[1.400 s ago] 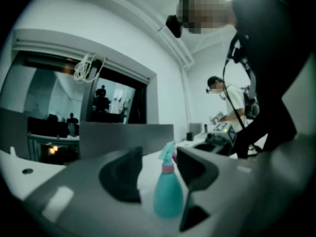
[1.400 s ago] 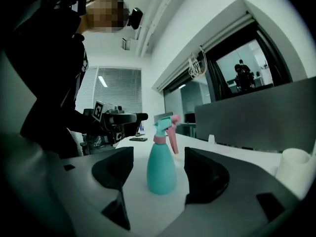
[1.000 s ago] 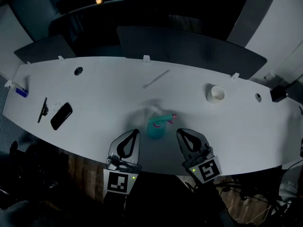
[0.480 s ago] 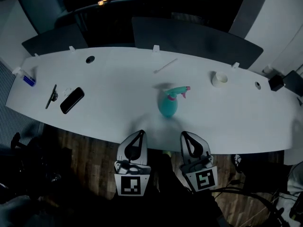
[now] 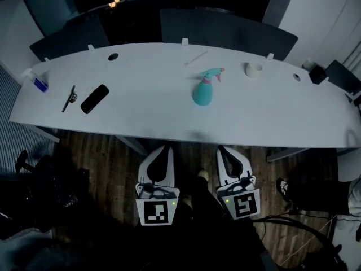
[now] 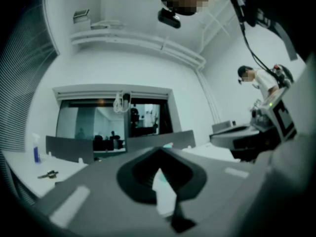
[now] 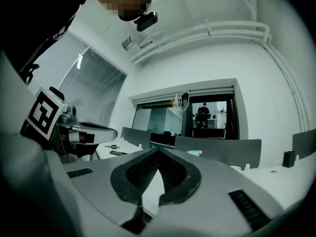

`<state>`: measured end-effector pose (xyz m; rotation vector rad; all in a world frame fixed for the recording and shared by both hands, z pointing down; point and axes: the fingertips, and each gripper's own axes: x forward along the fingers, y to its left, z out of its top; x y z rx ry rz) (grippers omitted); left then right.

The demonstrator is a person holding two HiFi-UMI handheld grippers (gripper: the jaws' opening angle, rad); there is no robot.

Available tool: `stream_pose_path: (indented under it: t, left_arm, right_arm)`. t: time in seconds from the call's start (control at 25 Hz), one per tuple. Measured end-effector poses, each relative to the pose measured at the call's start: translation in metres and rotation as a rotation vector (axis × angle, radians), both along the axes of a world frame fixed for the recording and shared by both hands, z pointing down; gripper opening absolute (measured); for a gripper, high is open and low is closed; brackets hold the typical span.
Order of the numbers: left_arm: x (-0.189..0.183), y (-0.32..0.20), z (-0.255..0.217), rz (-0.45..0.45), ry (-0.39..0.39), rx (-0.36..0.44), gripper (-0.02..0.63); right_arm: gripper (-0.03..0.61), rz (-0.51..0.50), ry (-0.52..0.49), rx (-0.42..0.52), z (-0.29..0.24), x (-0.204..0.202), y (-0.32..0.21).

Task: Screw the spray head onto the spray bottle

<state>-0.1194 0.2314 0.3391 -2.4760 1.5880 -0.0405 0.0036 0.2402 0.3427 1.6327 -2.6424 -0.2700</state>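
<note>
Both of my tools are clenched on nothing. The left gripper [image 5: 164,148] has its two grey jaws pressed tip to tip, with only the hollow behind the pads open, and the right gripper [image 5: 221,149] looks the same in its own view. They hang side by side over the dark wooden floor [image 5: 101,168], short of the near edge of the long white table [image 5: 141,117]. The rounded teal plastic spray bottle [image 5: 203,93] stands upright near the middle of that table, well apart from both grippers. The teal spray head with a pink nozzle [image 5: 213,75] sits on its neck, though I cannot tell how tightly. On my left side of the table a flat black phone [image 5: 95,99] lies beside a slim dark metal tool [image 5: 69,97]. A small white round roll [image 5: 254,69] sits to the bottle's right near the far edge, and a thin white stick [image 5: 196,58] lies beyond the bottle.
</note>
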Motion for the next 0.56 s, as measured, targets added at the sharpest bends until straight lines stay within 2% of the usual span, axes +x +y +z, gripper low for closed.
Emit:
stream_pose_path:
  t: [0.32, 0.56]
  left_arm:
    - [-0.003, 0.021, -0.008, -0.018, 0.060, -0.005, 0.002]
    - [0.008, 0.029, -0.011, -0.039, -0.031, 0.010, 0.002]
  right_arm:
    - [0.005, -0.036, 0.024, -0.001, -0.005, -0.011, 0.023]
    - [0.005, -0.068, 0.028, -0.008, -0.009, -0.002, 0.025]
